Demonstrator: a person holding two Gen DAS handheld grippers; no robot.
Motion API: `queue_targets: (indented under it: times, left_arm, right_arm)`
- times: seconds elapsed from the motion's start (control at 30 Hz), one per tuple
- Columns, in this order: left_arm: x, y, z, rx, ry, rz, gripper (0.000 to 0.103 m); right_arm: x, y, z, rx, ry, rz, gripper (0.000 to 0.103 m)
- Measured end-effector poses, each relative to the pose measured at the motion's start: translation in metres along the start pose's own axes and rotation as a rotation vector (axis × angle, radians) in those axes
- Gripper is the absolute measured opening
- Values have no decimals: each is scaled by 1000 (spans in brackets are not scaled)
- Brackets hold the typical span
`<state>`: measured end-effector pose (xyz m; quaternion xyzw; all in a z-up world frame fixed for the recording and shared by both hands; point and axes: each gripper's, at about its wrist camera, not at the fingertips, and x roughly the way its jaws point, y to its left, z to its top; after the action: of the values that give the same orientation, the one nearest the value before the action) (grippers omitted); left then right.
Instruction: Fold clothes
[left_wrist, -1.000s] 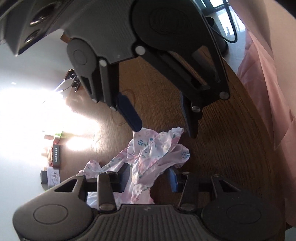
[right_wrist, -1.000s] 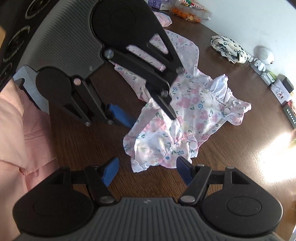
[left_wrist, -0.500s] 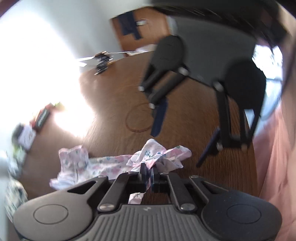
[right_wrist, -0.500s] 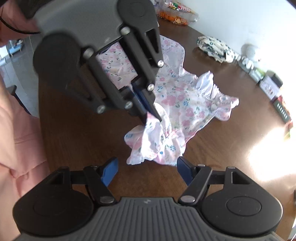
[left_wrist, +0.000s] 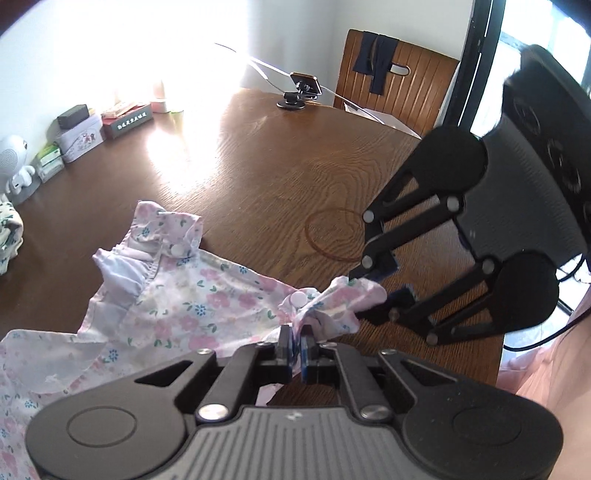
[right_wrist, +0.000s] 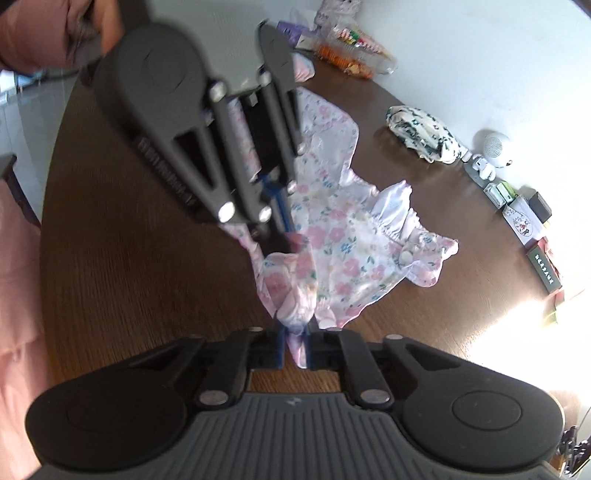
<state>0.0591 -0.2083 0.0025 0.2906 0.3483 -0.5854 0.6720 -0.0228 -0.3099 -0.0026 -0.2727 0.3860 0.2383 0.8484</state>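
Floral garment (left_wrist: 192, 295) on wooden table (left_wrist: 277, 166) — left tongs (left_wrist: 295, 345), right tongs (right_wrist: 295, 343), both pinching its hem

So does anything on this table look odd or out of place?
A dark ring stain marks the wooden table beyond the floral garment, like a mark from a wet cup. Nothing looks spilled or broken.

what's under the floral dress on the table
The floral dress mostly lies on the bare wooden table; nothing else shows at its edges. Anything beneath the spread fabric is covered. One bunched end is pinched by the left tool and right tool.
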Motion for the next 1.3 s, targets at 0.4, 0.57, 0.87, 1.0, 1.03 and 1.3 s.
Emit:
queue_targets:
  times: [0.4, 0.57, 0.87, 1.0, 1.03, 1.3]
  left_arm:
    - [-54, 17, -32, 52, 7, 265, 36]
    - [-41, 28, -53, 42, 60, 253, 17]
    - [-21, 41, -69, 45, 79, 214, 17]
    - [-18, 43, -72, 38, 78, 212, 17]
    - [-17, 43, -73, 34, 77, 213, 17]
    - [-17, 45, -73, 5, 63, 228, 18]
  right_arm:
    - [30, -76, 39, 132, 215, 264, 6]
    - [53, -92, 45, 232, 304, 332, 6]
    - [76, -104, 47, 302, 369, 339, 7]
    - [79, -105, 42, 333, 386, 332, 9]
    - [78, -106, 40, 356, 381, 331, 9]
    - [70, -117, 13, 571, 355, 383, 4]
